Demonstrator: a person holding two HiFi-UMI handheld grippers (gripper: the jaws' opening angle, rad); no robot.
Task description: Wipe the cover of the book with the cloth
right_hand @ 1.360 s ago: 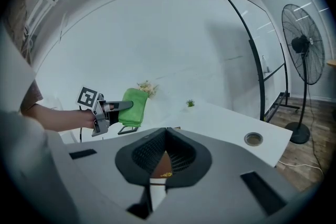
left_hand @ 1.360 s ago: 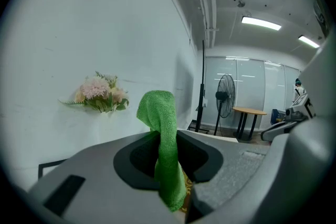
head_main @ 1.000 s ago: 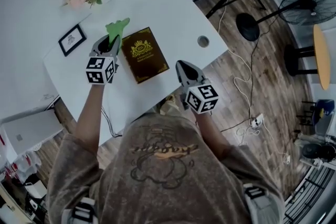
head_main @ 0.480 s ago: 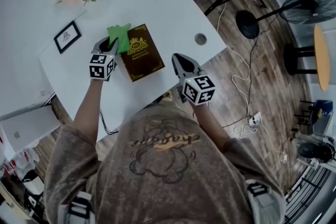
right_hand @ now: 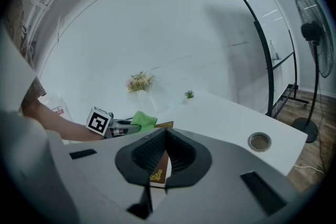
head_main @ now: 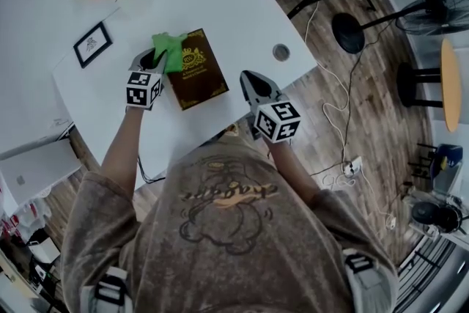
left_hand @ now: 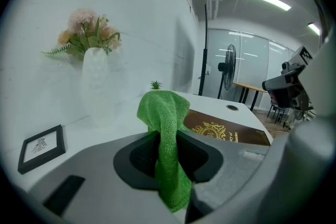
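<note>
L gripper (head_main: 151, 59) pinching cloth (head_main: 168, 48), cloth over book (head_main: 196, 77) corner

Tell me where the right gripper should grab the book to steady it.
Probably its near right corner, coming from the right: the book lies flat, and the cloth in the left gripper covers its far left corner.

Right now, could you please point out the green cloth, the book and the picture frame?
green cloth (left_hand: 164, 108), left gripper view, on its bunched top fold.
book (head_main: 199, 77), head view, middle of the brown cover.
picture frame (head_main: 92, 44), head view, centre of the frame.
</note>
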